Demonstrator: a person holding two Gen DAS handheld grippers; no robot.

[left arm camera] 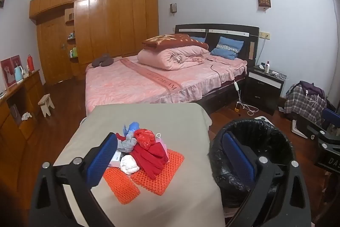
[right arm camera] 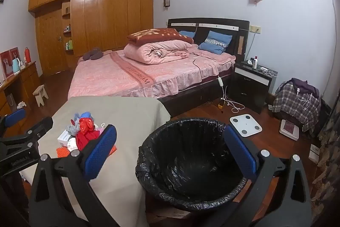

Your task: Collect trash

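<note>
A heap of trash point(left arm camera: 142, 146) lies on mats point(left arm camera: 157, 180) on the bench point(left arm camera: 148, 120). The lined bin point(right arm camera: 191, 163) stands on the floor just right of the bench. Behind both is the bed point(right arm camera: 148, 76), with a nightstand point(right arm camera: 250, 86) to its right.
</note>
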